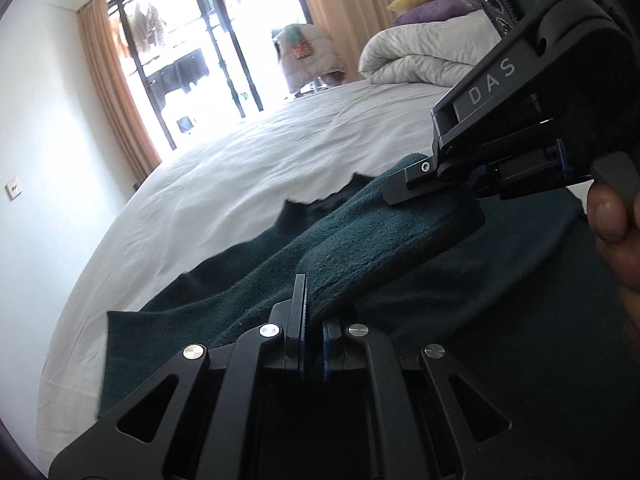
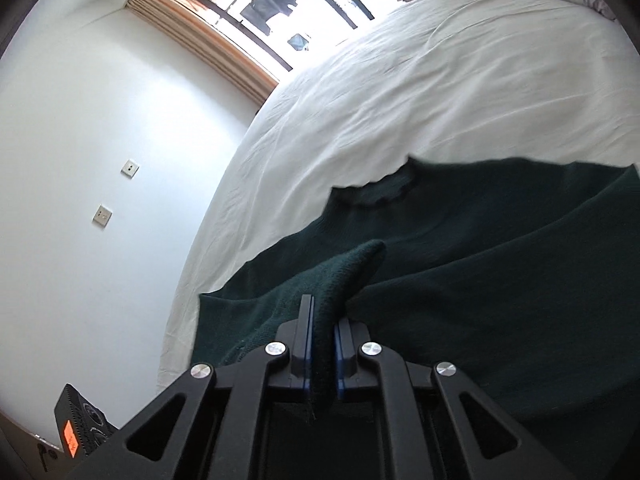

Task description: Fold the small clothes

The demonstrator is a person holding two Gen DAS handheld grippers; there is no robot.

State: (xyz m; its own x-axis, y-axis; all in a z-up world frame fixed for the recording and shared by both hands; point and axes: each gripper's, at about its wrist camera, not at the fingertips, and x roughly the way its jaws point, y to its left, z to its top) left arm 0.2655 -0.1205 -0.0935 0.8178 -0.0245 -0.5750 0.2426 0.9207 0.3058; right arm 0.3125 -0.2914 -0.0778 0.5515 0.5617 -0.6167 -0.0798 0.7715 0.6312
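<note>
Fingers of our left gripper (image 1: 312,320) sit nearest in the left wrist view, pressed together on a raised fold of the dark green knit garment (image 1: 360,240). The fold climbs out from between the blue pads and runs up and to the right as a thick ridge. At the far end of that ridge we see our right gripper (image 1: 424,188) from the side, its black body marked with pale letters and its tip resting on the same fabric. A thumb of our right hand (image 1: 612,216) presses the trigger at the right edge.

From the right wrist view, our right gripper (image 2: 322,328) pinches a bunched peak of the garment (image 2: 480,260) between both pads, the knit filling the narrow gap. The garment spreads flat beyond both grips on the white bed sheet (image 2: 400,100), with its wavy neckline (image 2: 376,196) on the far side. It lies near the bed's left edge.

Farther back, a rolled white duvet (image 1: 416,52) lies on the bed with purple and yellow pillows (image 1: 432,4) behind it. Beyond the bed, a glass door (image 1: 192,48) with dark frames stands between tan curtains (image 1: 112,92), and two wall plates (image 2: 116,192) sit on the white wall.
</note>
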